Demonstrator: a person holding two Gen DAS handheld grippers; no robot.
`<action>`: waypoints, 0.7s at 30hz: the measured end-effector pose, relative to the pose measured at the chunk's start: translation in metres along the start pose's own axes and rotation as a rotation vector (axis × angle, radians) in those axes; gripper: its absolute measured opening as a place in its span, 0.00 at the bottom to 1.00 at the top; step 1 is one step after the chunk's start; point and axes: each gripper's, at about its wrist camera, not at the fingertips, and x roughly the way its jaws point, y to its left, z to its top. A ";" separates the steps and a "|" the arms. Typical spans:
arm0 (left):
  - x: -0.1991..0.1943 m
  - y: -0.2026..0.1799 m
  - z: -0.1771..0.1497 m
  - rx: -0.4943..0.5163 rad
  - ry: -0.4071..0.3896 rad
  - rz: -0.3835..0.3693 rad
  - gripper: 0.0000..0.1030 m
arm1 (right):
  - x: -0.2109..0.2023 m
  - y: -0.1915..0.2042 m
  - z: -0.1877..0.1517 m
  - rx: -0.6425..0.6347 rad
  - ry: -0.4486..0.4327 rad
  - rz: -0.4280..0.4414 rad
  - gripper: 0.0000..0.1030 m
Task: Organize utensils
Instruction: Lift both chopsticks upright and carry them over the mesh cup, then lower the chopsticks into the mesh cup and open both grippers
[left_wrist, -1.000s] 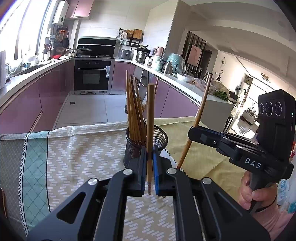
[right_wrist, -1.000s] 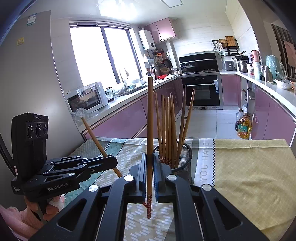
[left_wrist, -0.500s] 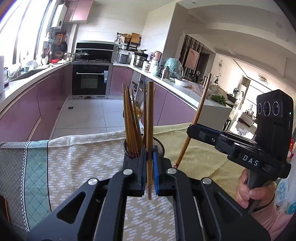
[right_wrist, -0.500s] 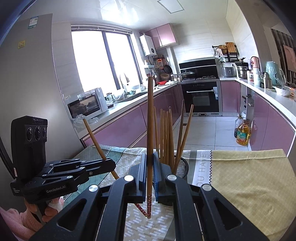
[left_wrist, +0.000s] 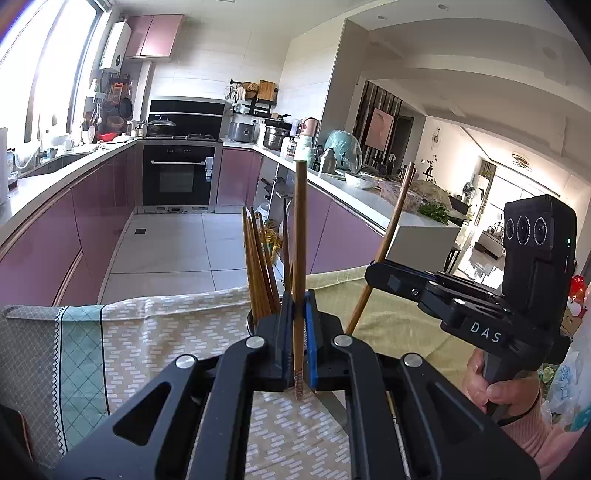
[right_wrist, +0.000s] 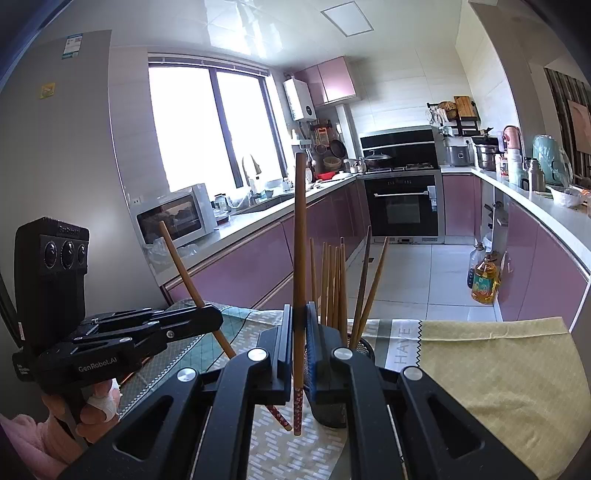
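My left gripper (left_wrist: 297, 332) is shut on a wooden chopstick (left_wrist: 299, 240) held upright. Just beyond it stands a black mesh holder (right_wrist: 364, 349) with several chopsticks (left_wrist: 258, 269), mostly hidden by the jaws. My right gripper (right_wrist: 299, 347) is shut on another upright chopstick (right_wrist: 299, 258) with a red patterned tip. The right gripper shows in the left wrist view (left_wrist: 376, 271) holding its chopstick (left_wrist: 391, 236) tilted. The left gripper shows in the right wrist view (right_wrist: 214, 317) with its chopstick (right_wrist: 181, 266) tilted.
The holder stands on a table with a patterned cloth (left_wrist: 147, 332) and a yellow-green cloth (right_wrist: 498, 362). Beyond the table edge are a tiled floor, purple kitchen cabinets (left_wrist: 55, 240), an oven (right_wrist: 402, 206) and an oil bottle (right_wrist: 485, 278) on the floor.
Both grippers have risen and tilted up with their chopsticks; the holder sits lower in both views and is now mostly hidden behind the jaws.
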 end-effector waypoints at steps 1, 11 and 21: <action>-0.001 -0.001 0.002 0.004 -0.006 0.001 0.07 | 0.000 0.001 0.001 -0.001 -0.002 0.000 0.06; -0.007 -0.009 0.022 0.022 -0.063 0.009 0.07 | -0.001 -0.001 0.015 -0.013 -0.029 -0.002 0.06; -0.007 -0.018 0.028 0.034 -0.093 0.021 0.07 | 0.003 0.000 0.025 -0.027 -0.048 -0.014 0.06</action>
